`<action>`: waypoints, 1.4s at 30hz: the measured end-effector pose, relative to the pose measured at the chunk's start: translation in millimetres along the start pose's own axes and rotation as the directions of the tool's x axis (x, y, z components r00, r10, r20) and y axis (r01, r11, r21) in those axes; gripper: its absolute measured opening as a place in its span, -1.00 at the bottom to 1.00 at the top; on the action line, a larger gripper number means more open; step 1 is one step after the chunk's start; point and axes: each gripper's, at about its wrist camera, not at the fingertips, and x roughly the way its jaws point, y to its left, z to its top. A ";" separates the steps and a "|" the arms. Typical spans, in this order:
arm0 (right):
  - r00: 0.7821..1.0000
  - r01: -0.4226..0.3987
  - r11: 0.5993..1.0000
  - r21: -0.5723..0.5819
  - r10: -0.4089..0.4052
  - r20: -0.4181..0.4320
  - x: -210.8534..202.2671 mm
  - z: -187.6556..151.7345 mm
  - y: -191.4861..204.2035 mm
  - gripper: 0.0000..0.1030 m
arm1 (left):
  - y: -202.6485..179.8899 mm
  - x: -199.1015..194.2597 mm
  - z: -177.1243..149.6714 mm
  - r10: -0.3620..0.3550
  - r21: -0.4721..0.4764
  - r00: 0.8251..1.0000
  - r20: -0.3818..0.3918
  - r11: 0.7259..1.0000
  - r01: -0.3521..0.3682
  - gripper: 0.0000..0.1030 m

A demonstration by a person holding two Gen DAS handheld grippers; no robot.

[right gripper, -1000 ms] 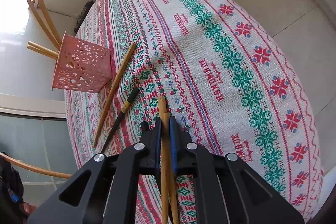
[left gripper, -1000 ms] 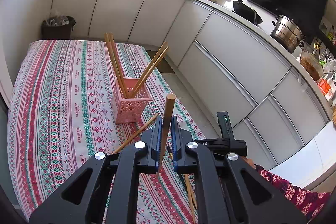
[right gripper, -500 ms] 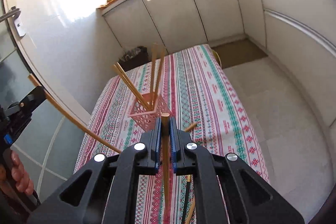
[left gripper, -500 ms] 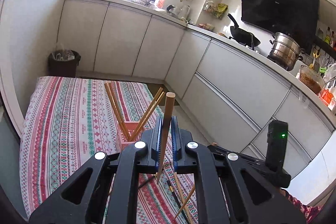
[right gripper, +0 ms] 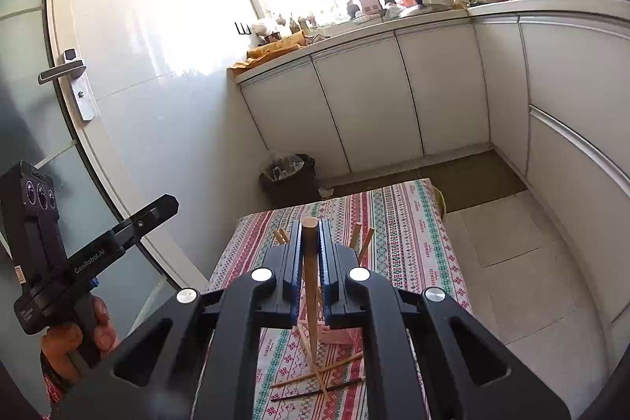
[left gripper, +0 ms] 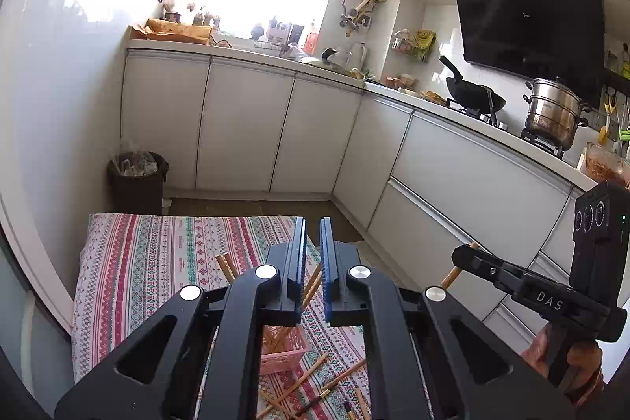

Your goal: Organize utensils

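- Wooden chopsticks are the job here, and by my reading it is roughly midway. Several chopsticks (left gripper: 224, 264) already stand leaning in the pink basket (left gripper: 283, 357) on the cloth-covered surface (left gripper: 157, 262).
- The right claw (right gripper: 311, 223) is clamped on one more pale chopstick (right gripper: 310, 282). It is held nearly upright, high above the basket, with the blunt round end poking just over the claw tips.
- The left claw (left gripper: 313, 223) has its jaws drawn almost together, and no stick shows between the blue pads. It also hangs above the surface, well clear of it.
- Loose chopsticks (right gripper: 315, 374) lie crossed on the cloth just in front of the basket, with a thin dark one (right gripper: 315, 394) among them. These have yet to be gathered, and the held stick has yet to go in.
- The basket is square, rigid-looking plastic with pierced lattice walls. Its mouth is open, so the sticks inside splay outward in a fan.
- The sticks are slim, smooth and tapered with a light bamboo tone. They look likely to roll or pivot in a pinch.
- The cloth is woven and printed in red, green and white bands of small geometric motifs. It looks soft and lies flat.
- The claw pads are blue with ribbed faces, set on matte black arms.
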 end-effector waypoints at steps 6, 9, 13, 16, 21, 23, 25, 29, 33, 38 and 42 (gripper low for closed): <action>1.000 -0.014 0.999 0.046 0.015 -0.007 -0.5 -8.7 -15.2 -0.85 | 54.0 48.5 -35.5 0.078 -0.160 0.959 -0.273 0.979 -0.126 -0.71; 0.999 -0.021 0.994 0.109 0.024 -0.024 4.8 -18.8 -31.6 -0.85 | 106.8 105.6 -84.7 0.017 -0.313 0.863 -0.505 0.928 -0.201 -0.57; 0.998 -0.020 0.984 0.180 0.029 -0.047 11.4 -33.5 -53.1 -0.85 | 158.2 160.7 -152.9 -0.041 -0.411 0.725 -0.687 0.845 -0.341 -0.57; 0.998 -0.010 0.977 0.212 0.024 -0.063 15.3 -42.8 -67.2 -0.85 | 161.1 171.3 -175.0 -0.046 -0.415 0.703 -0.710 0.834 -0.364 -0.56; 0.996 -0.011 0.967 0.253 0.034 -0.088 24.3 -54.4 -82.4 -0.85 | 154.0 188.3 -178.9 0.045 -0.378 0.719 -0.693 0.827 -0.417 -0.48; 0.995 -0.014 0.966 0.257 0.038 -0.089 24.4 -55.1 -85.4 -0.85 | 152.2 201.1 -179.5 0.081 -0.363 0.721 -0.688 0.822 -0.439 -0.48; 0.996 -0.013 0.967 0.255 0.035 -0.084 22.3 -55.1 -88.2 -0.85 | 155.3 212.7 -180.8 0.103 -0.351 0.709 -0.698 0.814 -0.463 -0.48; 0.996 -0.005 0.965 0.262 0.029 -0.088 22.0 -57.0 -95.3 -0.85 | 160.7 228.6 -183.6 0.096 -0.367 0.709 -0.698 0.803 -0.470 -0.42; 0.995 0.004 0.961 0.278 0.025 -0.100 25.0 -58.4 -100.8 -0.85 | 157.9 243.2 -183.9 0.107 -0.358 0.695 -0.711 0.796 -0.489 -0.23; 0.995 0.006 0.958 0.288 0.024 -0.098 24.2 -57.7 -101.0 -0.85 | 158.4 255.1 -182.9 0.155 -0.301 0.652 -0.742 0.792 -0.531 -0.71; 0.994 0.002 0.957 0.289 0.029 -0.103 24.9 -59.2 -100.2 -0.85 | 164.7 229.8 -190.9 0.176 -0.251 0.638 -0.750 0.816 -0.521 -0.83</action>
